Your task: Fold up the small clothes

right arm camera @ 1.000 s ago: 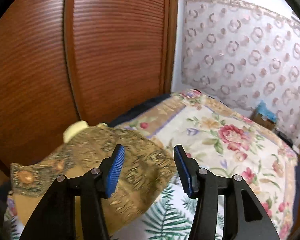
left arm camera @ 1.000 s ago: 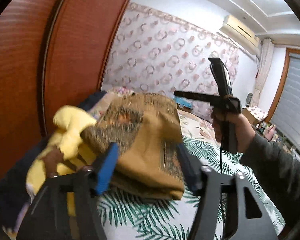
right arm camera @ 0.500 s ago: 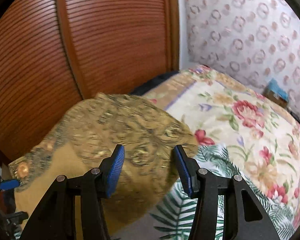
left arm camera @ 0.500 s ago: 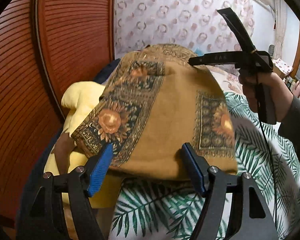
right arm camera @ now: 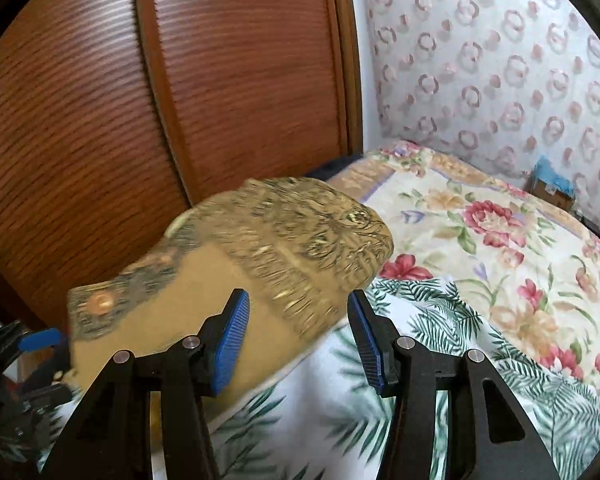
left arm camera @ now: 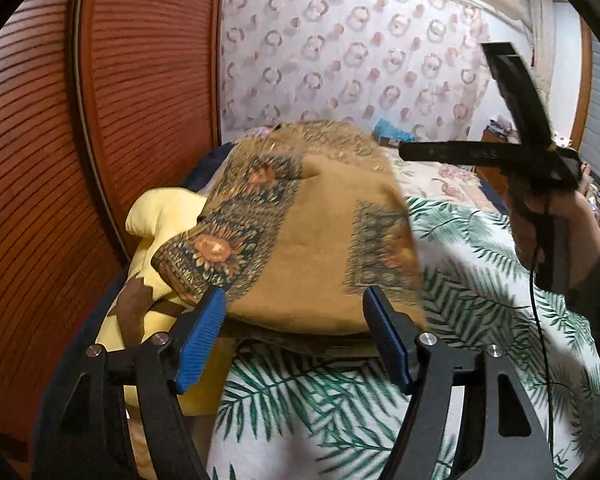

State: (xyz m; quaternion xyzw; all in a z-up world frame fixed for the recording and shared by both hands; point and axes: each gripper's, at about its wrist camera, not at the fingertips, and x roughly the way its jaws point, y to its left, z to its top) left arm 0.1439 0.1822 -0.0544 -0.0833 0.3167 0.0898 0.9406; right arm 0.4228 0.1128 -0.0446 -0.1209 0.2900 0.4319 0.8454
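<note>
A mustard-brown patterned garment (left arm camera: 316,240) lies folded in a heap on the bed, resting partly on a yellow plush toy (left arm camera: 156,224). It also shows in the right wrist view (right arm camera: 260,260), blurred. My left gripper (left arm camera: 296,340) is open and empty, just in front of the garment's near edge. My right gripper (right arm camera: 296,336) is open and empty, above the garment's near side. In the left wrist view the right gripper (left arm camera: 404,154) is held up in the air to the garment's right, seen edge-on.
The bed has a palm-leaf sheet (left arm camera: 480,280) and a floral quilt (right arm camera: 500,232) behind it. A ribbed wooden wardrobe (right arm camera: 180,80) stands close on the left. A patterned curtain (left arm camera: 340,60) hangs at the back. A small blue-topped box (right arm camera: 552,184) lies by the curtain.
The garment rose and spread half a second ago and has now dropped back into a heap. The right gripper has lifted away to the right. Both grippers stay open.
</note>
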